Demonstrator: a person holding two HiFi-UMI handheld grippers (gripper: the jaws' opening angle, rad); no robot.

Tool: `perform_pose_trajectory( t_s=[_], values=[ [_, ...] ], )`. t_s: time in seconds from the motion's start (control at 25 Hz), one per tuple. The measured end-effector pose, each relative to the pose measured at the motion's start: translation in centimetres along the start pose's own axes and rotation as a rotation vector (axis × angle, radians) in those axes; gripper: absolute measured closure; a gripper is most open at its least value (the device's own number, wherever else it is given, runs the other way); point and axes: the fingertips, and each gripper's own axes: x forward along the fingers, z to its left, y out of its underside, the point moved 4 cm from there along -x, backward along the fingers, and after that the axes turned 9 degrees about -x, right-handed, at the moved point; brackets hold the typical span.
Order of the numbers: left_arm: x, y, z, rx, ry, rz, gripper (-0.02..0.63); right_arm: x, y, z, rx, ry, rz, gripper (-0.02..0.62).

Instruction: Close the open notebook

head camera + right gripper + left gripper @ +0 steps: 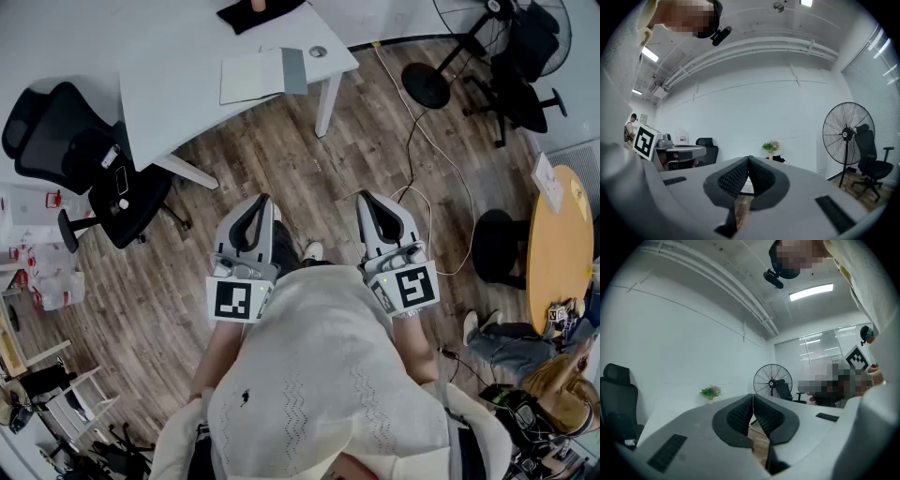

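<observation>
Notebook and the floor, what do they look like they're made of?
Notebook: pale matte paper pages, with a grey cover flap, probably card or plastic. Floor: brown planks with grain streaks and seams, wood or wood-look laminate; I cannot tell which.

Left gripper (753, 397), ribbed dark pads (740, 416) pressed together with nothing between, tips just below a fan (772, 380), potted plant (710, 392) left of the fan against a white wall (670, 333), black chair (616, 397) far left of the fan, marker cube (857, 358) to the fan's right, ceiling light (811, 292) above

Left gripper (255, 208) and right gripper (377, 206) held low — fingers together, empty.
</observation>
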Motion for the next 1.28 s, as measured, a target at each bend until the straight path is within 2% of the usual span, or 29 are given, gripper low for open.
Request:
perform_pose_trajectory(
  t_s=[0.12, 0.24, 0.36, 0.68, 0.84, 1.0, 1.28],
  values=[
    [-0.1, 0.5, 0.0, 0.027, 0.010, -0.001, 0.594, -0.3, 0.2, -0.2, -0.002, 0.007, 0.000, 0.594],
    [-0.2, 0.8, -0.6, 0.002, 0.003, 0.009, 0.594, -0.8, 0.4, -0.4, 0.002, 0.009, 0.004, 0.594],
    [-0.4, 1.3, -0.6, 0.021, 0.004, 0.014, 0.594, -0.9, 0.6, -0.4, 0.005, 0.006, 0.012, 0.594],
    [-0.4, 1.7, -0.3, 0.001, -0.001, 0.019, 0.594, -0.8, 0.8, 0.2, -0.006, -0.009, 0.024, 0.594],
    [0.1, 1.8, -0.3, 0.005, 0.010, 0.018, 0.594, -0.8, 0.9, -0.2, 0.001, 0.022, 0.022, 0.594],
    [0.7, 1.9, -0.7, -0.031, 0.011, 0.034, 0.594, -0.8, 0.9, -0.7, 0.022, 0.041, 0.005, 0.594],
    [1.8, 1.8, 0.6, -0.043, 0.013, 0.041, 0.594, 0.8, 1.3, -1.0, 0.024, 0.063, 0.034, 0.594]
  ],
)
